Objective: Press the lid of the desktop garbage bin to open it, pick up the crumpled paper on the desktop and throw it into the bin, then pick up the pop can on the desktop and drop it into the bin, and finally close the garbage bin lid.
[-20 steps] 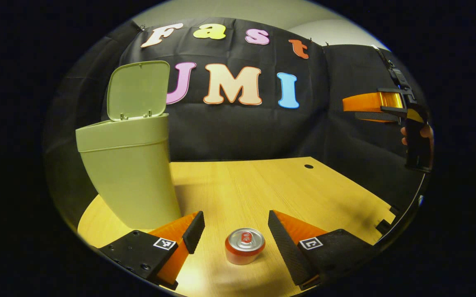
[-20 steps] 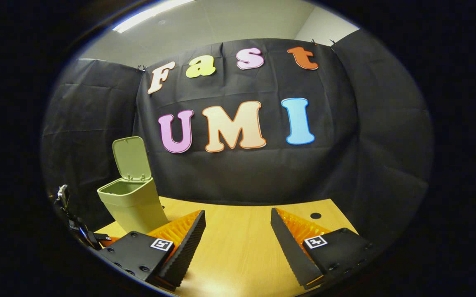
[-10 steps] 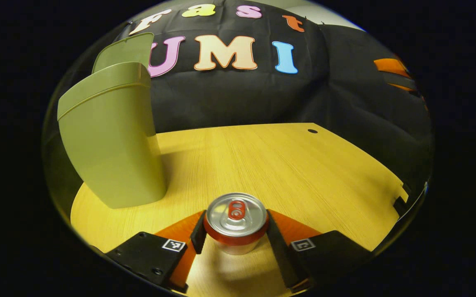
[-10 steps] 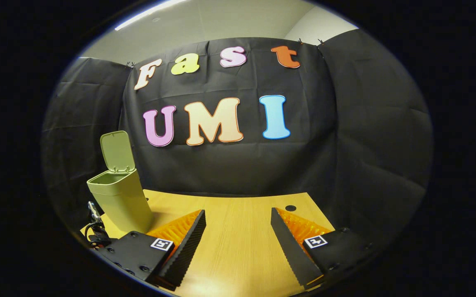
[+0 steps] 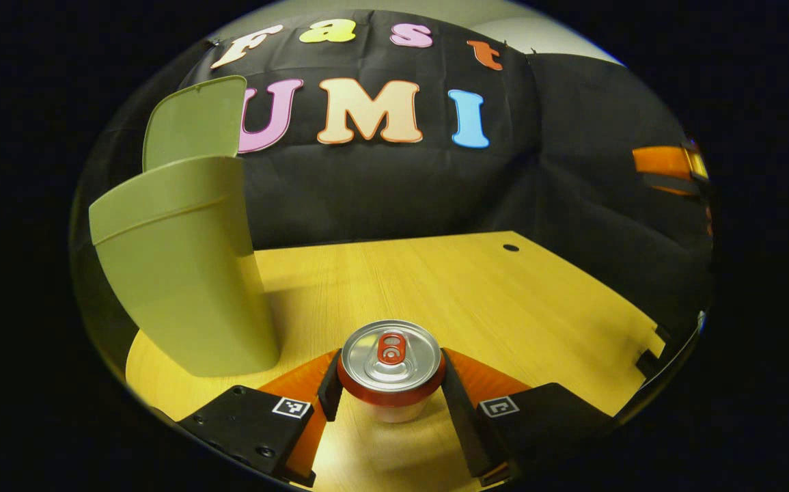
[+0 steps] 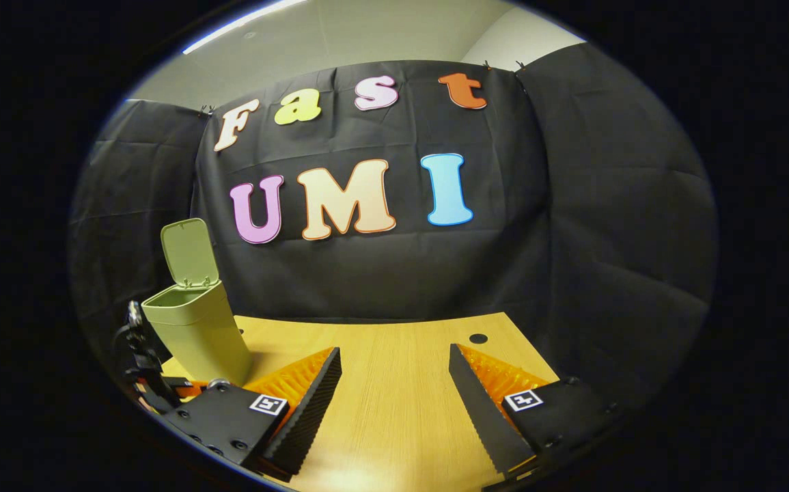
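With the lid (image 5: 192,123) of the garbage bin (image 5: 182,273) standing up and open, we're well into the can stage. Our left hand-held gripper (image 5: 390,383) has its two fingers pressed against either side of the pop can (image 5: 391,369), which sits upright near the bin's right side; whether it has left the surface (image 5: 476,301) yet we can't tell. We see no crumpled paper on the wood, so we judge that throw is likely behind us, though the bin's inside is hidden from us. Our right hand-held gripper (image 6: 394,403) hangs well apart over the bare surface (image 6: 394,369), fingers spread wide and holding nothing, with the bin (image 6: 196,328) off to its left. What's left, as we read it: carry the can over the rim, let it drop, then push the lid shut.
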The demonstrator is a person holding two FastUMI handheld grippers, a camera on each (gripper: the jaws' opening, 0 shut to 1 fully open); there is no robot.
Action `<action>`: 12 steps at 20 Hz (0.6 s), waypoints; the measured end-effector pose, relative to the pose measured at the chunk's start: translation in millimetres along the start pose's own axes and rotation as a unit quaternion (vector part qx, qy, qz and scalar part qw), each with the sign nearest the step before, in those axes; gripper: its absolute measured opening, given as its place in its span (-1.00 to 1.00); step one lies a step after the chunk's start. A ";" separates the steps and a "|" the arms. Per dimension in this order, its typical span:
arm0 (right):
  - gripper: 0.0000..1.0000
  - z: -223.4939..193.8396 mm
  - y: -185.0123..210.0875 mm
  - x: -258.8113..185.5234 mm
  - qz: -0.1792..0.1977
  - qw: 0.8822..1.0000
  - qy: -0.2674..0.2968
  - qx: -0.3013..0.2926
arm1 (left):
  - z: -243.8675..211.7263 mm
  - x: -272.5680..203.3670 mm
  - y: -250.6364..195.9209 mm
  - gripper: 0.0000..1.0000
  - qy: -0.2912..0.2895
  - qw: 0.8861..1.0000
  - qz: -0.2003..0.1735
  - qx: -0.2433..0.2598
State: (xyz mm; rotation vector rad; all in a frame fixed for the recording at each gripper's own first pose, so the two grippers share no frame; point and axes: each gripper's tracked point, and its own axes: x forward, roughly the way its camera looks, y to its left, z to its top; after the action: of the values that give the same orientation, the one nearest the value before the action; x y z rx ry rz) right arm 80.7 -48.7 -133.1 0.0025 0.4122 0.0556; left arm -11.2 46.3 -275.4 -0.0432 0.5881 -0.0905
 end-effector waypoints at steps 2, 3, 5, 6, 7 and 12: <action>0.98 -1.6 5.4 0.4 0.004 1.000 -0.001 0.001 | 29.7 -1.2 5.3 0.48 -0.024 1.000 0.003 -0.006; 0.98 -2.9 8.5 0.5 0.007 1.000 -0.001 0.002 | 46.2 -2.8 8.6 0.48 -0.039 0.999 0.005 -0.007; 0.98 -8.5 16.2 1.0 0.014 1.000 0.003 0.003 | 76.1 -6.1 15.1 0.48 -0.065 0.998 0.008 -0.005; 0.98 -10.7 20.4 1.8 0.019 1.000 0.005 0.004 | 98.5 -9.5 19.9 0.48 -0.083 0.997 0.011 -0.002; 0.98 -16.6 28.3 3.6 0.026 1.000 0.009 0.007 | 125.4 -12.9 26.5 0.48 -0.107 0.994 0.013 0.000; 0.96 -27.9 51.1 9.3 0.045 0.999 0.016 0.019 | 197.8 -22.2 66.2 0.46 -0.164 0.985 0.047 0.003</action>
State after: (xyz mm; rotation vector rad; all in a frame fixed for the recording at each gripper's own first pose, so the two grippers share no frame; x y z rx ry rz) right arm 75.3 2.6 -161.6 0.0581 0.4457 0.1368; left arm 85.1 117.3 -103.2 -0.0242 0.2595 0.0078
